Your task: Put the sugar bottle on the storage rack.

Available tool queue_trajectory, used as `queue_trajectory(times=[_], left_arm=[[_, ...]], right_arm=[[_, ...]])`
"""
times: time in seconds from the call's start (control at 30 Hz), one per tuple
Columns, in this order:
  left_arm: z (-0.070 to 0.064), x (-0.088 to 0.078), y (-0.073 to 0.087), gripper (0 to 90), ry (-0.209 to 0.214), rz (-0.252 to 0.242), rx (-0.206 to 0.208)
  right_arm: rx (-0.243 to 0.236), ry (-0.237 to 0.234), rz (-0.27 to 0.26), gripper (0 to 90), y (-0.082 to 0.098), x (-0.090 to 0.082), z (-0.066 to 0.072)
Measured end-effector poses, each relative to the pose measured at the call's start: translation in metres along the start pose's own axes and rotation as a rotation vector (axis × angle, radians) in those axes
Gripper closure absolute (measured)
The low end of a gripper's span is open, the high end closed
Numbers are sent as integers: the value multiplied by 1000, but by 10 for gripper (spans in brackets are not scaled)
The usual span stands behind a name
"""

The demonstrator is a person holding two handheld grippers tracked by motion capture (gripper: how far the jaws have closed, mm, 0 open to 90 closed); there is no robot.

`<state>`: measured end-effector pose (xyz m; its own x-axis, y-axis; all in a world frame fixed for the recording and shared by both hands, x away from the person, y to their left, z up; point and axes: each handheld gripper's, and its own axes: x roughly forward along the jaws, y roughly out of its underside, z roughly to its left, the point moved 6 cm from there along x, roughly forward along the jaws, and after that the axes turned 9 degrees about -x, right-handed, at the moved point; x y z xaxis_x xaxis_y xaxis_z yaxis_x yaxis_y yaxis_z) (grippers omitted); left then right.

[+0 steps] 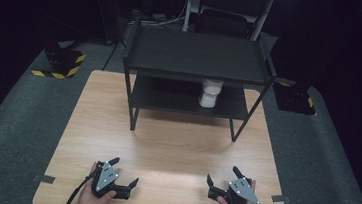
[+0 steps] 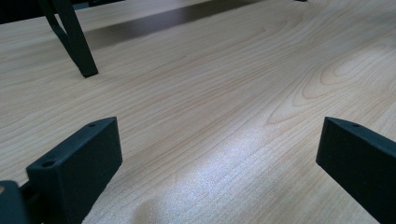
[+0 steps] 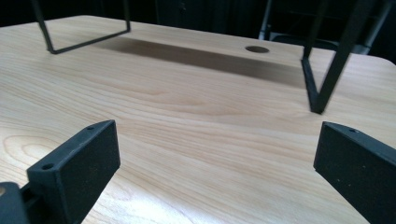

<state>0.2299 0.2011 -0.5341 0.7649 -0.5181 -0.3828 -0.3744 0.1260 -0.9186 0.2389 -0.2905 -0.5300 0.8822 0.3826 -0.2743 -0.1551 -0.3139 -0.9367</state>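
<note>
Both grippers are sitting low on the wooden table [image 1: 174, 146], jaws spread wide and gripping nothing: left gripper [image 1: 124, 172], right gripper [image 1: 222, 177], both well in front of the black shelf rack [image 1: 196, 53]. A white container [image 1: 210, 93] is standing on the rack's lower shelf, its top hidden by the upper shelf.

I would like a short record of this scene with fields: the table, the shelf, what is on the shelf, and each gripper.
table: light wooden table
shelf: black two-level shelf, at the far half of the table
on lower level: white container, upright
left gripper: open, holds nothing, near front edge
right gripper: open, holds nothing, near front edge
</note>
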Motion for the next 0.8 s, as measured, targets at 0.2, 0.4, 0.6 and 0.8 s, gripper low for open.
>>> queue_trajectory(times=[0.2,0.4,0.6,0.8], left_arm=[[0,1,0,5,1,3,-2],[0,2,-1,5,2,4,-2],[0,2,-1,5,3,5,-1],[0,1,-1,5,1,1,1]], right_arm=[[-7,0,44,1,0,-3,-2],[-9,-20,90,1,1,-2,-3],[-15,-20,126,2,-1,0,-2],[-12,-22,138,2,-2,1,-3]])
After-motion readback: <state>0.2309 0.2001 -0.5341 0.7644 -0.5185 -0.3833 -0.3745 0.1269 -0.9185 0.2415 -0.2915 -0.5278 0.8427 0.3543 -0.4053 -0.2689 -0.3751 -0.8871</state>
